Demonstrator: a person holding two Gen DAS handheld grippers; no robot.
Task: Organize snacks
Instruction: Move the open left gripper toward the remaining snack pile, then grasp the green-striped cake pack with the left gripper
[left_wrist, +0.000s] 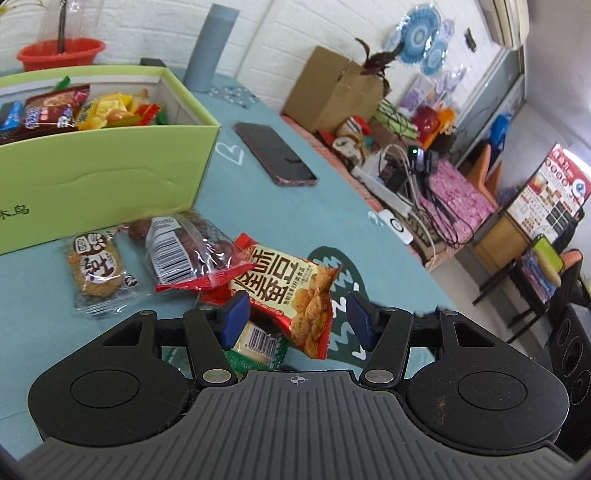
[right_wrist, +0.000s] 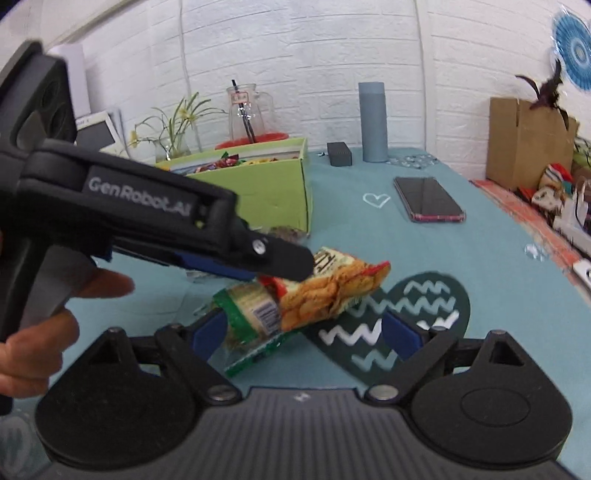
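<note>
While both tongs (left_wrist: 295, 319) (right_wrist: 308, 334) gape, the red-edged yellow snack packet (left_wrist: 291, 291) lies crinkled between them.

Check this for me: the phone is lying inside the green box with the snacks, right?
Not quite. The phone lies on the teal tablecloth, beside the green box, not inside it. The left wrist view shows it clearly; the snacks are indeed in the box.

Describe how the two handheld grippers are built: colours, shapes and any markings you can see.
Both grippers, left gripper and right gripper, are matte black with blue finger pads, silver pivot screws, rounded side discs and a ribbed grey body. The left one's side carries white "GenRobot.AI" lettering.
</note>
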